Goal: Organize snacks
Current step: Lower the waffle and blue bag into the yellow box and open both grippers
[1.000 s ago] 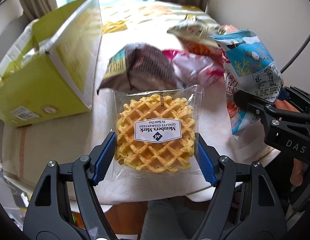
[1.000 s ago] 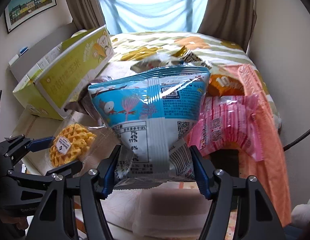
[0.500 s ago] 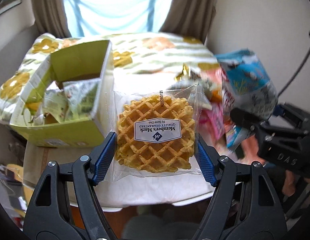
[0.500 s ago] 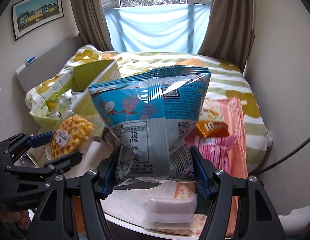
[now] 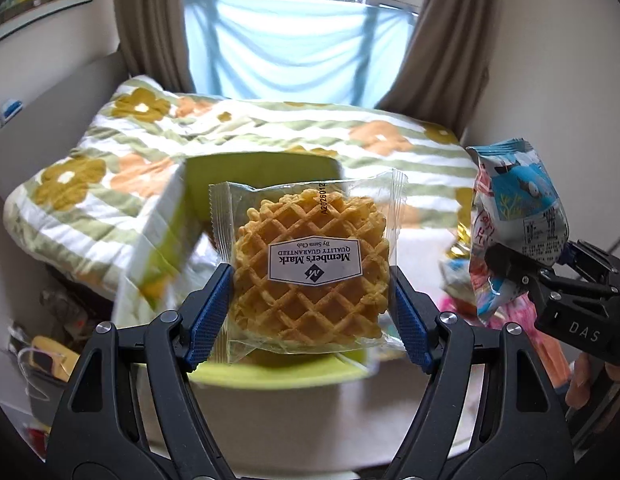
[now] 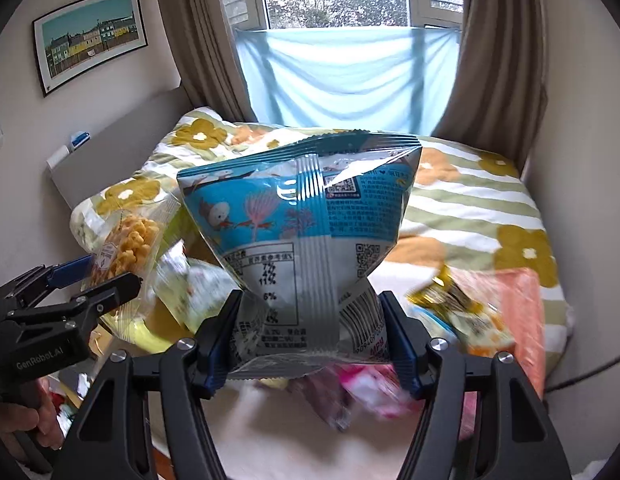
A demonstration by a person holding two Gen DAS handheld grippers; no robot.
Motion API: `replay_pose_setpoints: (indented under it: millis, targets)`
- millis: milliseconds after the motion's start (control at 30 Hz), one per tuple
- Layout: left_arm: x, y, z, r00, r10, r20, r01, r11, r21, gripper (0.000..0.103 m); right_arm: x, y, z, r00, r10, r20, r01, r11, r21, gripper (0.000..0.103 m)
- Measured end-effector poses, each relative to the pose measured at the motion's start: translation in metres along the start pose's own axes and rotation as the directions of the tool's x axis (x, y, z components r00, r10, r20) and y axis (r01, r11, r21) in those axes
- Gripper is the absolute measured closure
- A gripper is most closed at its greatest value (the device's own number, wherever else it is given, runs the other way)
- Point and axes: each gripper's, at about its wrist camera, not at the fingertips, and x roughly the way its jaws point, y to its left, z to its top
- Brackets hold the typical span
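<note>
Left gripper [image 5: 310,300] pinches the wrapped Member's Mark waffle [image 5: 312,262]; right gripper [image 6: 310,340] pinches the blue snack bag [image 6: 305,248]. Both have lifted clear of the table pile since a second ago; yellow-green box [image 5: 261,172] now sits right behind the waffle, likely the drop target.

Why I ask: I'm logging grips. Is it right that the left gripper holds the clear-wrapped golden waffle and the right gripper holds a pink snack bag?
Not quite. The right gripper holds a blue-and-white snack bag, per the right wrist view; the left gripper does hold the clear-wrapped golden waffle.
</note>
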Motion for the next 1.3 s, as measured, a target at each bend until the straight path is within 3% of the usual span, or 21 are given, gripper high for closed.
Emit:
replay_pose_setpoints:
  millis: [133,333,633,700,733,767,800,833,1300]
  targets:
    - [0.025,0.038,0.029,1.0,0.003,-0.023,-0.003,1.0,0.006,0.031,0.028,0.035,0.029,1.0,0.012,-0.007,-0.012,1.0,0.005,0.041]
    - [0.079,0.086,0.055,0.993,-0.022,-0.119,0.025,0.999,0.025,0.031,0.068,0.067,0.057,0.999,0.013,-0.045,-0.012,1.0,0.029,0.041]
    - [0.146,0.102,0.069,0.972,-0.05,-0.229,0.072,0.993,0.09,0.03,0.123,0.078,0.072,0.992,-0.008,-0.124,0.023,0.992,0.12,0.041]
    - [0.158,0.102,0.07,0.968,-0.052,-0.245,0.077,0.993,0.094,0.026,0.131,0.078,0.073,0.99,-0.012,-0.139,0.03,0.991,0.129,0.041]
    - [0.161,0.102,0.07,0.968,-0.052,-0.247,0.079,0.992,0.099,0.025,0.135,0.078,0.074,0.989,-0.015,-0.145,0.034,0.991,0.132,0.041]
    - [0.164,0.102,0.07,0.967,-0.053,-0.249,0.083,0.99,0.112,0.018,0.138,0.077,0.075,0.988,-0.017,-0.151,0.037,0.99,0.134,0.041]
    - [0.167,0.103,0.07,0.968,-0.045,-0.249,0.077,0.99,0.119,0.004,0.142,0.076,0.076,0.987,-0.017,-0.158,0.039,0.99,0.136,0.041]
    - [0.167,0.103,0.07,0.968,-0.037,-0.248,0.07,0.99,0.124,0.0,0.144,0.076,0.077,0.987,-0.017,-0.162,0.039,0.99,0.135,0.041]
    - [0.143,0.121,0.048,0.963,0.0,-0.27,0.023,0.996,0.083,0.0,0.175,0.089,0.084,0.973,0.063,-0.222,-0.042,0.994,0.097,0.04]
